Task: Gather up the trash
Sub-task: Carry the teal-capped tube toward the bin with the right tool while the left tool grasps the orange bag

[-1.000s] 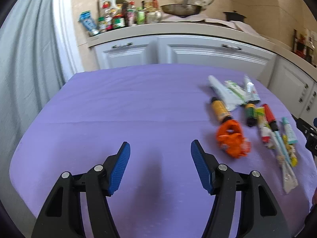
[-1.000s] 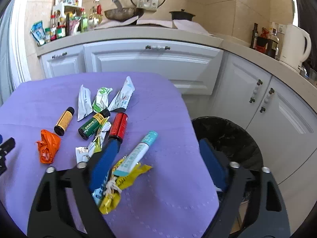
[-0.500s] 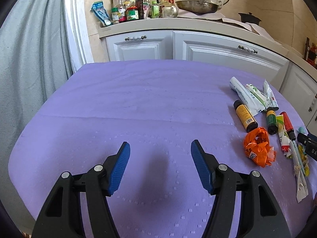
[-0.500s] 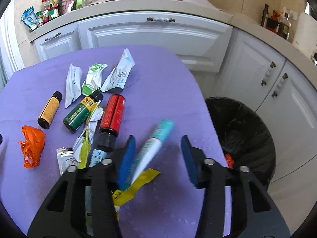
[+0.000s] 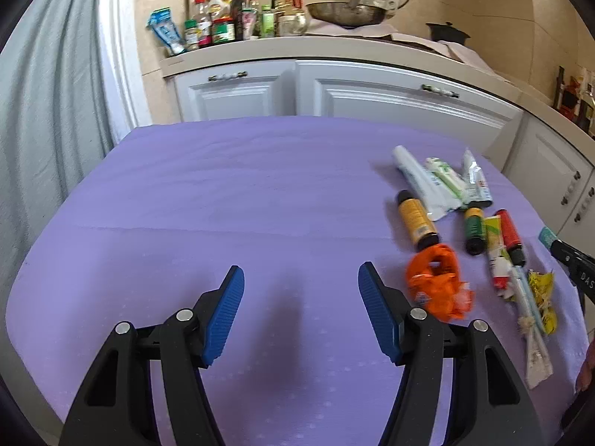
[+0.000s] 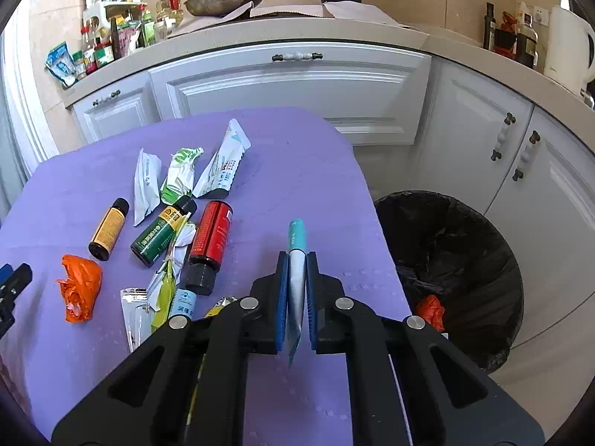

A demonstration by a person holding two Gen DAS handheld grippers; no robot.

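I have the right claw [image 6: 296,278] clamped flat on a white tube with a teal cap [image 6: 297,256], which sticks forward out of the pads above the purple worktop [image 6: 290,171]; its crimped tail pokes out behind them. It looks a light, soft-walled thing — probably near empty, since it squashes thin between the pads — so I judge it will flex and may swing rather than slip, and the hold on the flat body just behind the cap seems the right place. The black-lined bin [image 6: 453,260] stands just off the worktop's right edge, an orange scrap already inside. The left claw [image 5: 300,308] hangs half open with nothing in it over bare cloth, beside the crumpled orange wrapper [image 5: 435,282]. That wrapper should be feather-light and crushable, fit to be pinched anywhere on its bulk. The small bottles — the yellow-labelled one [image 6: 109,228], the green one [image 6: 160,234], the red one [image 6: 214,238] — look rigid, rounder and heavier, likely to roll, so I would take them across the middle of the barrel. The flat sachets [image 6: 147,182] will be the awkward ones, needing an edge to lift.
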